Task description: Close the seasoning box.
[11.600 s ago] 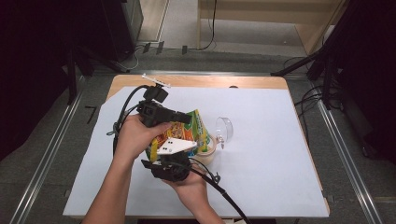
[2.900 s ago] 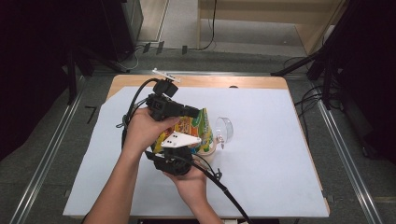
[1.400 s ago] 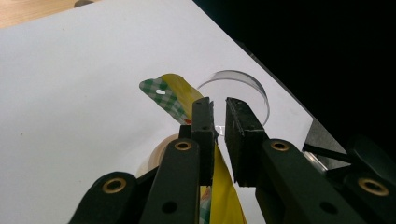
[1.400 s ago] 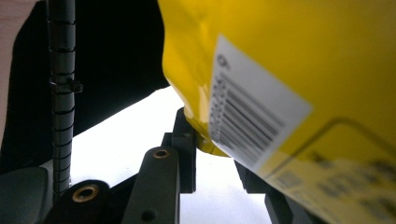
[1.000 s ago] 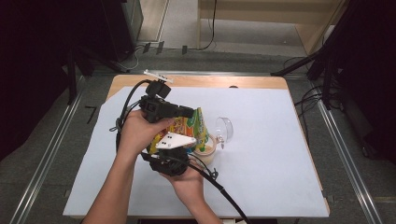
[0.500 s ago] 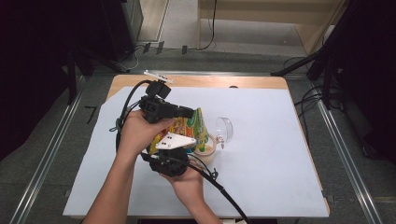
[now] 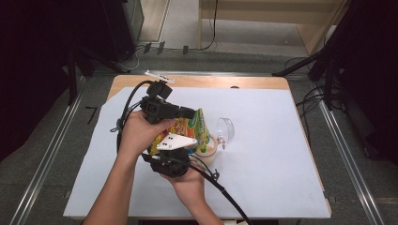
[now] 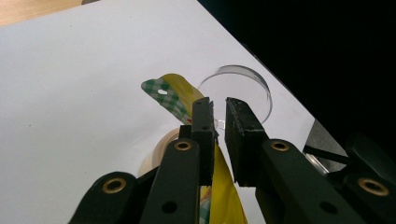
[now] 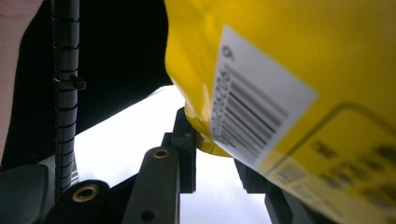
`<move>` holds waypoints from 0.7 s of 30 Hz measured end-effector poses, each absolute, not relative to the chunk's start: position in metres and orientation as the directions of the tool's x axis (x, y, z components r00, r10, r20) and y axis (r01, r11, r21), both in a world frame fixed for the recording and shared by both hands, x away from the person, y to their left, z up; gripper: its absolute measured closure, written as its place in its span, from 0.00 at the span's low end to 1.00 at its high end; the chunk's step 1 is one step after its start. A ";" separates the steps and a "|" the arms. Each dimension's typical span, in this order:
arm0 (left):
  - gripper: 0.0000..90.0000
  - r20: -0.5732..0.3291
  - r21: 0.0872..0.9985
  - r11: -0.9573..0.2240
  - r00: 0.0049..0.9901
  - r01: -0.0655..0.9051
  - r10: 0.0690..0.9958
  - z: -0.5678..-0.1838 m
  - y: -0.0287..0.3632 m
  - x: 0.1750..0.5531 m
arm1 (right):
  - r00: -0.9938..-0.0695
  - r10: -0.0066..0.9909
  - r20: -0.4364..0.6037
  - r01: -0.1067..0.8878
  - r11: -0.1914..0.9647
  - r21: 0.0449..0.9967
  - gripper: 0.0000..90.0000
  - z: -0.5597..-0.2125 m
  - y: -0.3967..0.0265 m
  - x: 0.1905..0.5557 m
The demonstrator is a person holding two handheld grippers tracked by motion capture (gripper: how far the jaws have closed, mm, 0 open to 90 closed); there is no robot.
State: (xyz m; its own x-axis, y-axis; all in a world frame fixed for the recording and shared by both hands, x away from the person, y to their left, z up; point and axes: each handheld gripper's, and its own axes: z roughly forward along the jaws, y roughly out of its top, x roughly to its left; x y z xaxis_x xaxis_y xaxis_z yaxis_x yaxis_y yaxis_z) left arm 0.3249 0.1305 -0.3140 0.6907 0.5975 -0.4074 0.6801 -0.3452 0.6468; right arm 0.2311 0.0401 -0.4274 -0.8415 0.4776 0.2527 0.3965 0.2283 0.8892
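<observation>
Snack bag tipped over the cup, one slip from a spill

We hold the bag above the cup on the surface; left claw pinches its top, right claw clamps its bottom; a loosened pinch scatters contents.

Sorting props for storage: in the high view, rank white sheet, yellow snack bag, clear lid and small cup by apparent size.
1. white sheet
2. yellow snack bag
3. clear lid and small cup: similar, cup partly hidden, unranked.

a white sheet covers the wooden table; beyond the table's far edge, cables lie on the grey floor.
</observation>
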 end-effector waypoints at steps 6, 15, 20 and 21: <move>0.92 -0.407 0.645 -0.347 0.690 0.681 0.598 -0.314 0.131 0.325 | -0.842 0.477 0.251 0.395 0.230 0.889 0.82 -0.427 0.040 0.231; 0.92 -0.407 0.644 -0.349 0.691 0.681 0.598 -0.314 0.131 0.325 | -0.843 0.477 0.250 0.395 0.231 0.889 0.82 -0.428 0.040 0.231; 0.92 -0.406 0.643 -0.352 0.693 0.680 0.596 -0.314 0.130 0.325 | -0.842 0.479 0.250 0.394 0.228 0.890 0.82 -0.428 0.040 0.231; 0.92 -0.406 0.643 -0.351 0.692 0.680 0.597 -0.314 0.130 0.325 | -0.842 0.479 0.250 0.394 0.229 0.890 0.82 -0.428 0.040 0.231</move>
State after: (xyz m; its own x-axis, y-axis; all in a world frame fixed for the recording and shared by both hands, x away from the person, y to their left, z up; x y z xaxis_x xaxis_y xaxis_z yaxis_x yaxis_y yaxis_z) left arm 0.3247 0.1296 -0.3144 0.6918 0.5971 -0.4061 0.6805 -0.3508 0.6433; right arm 0.2307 0.0395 -0.4281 -0.8417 0.4785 0.2500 0.3943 0.2286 0.8901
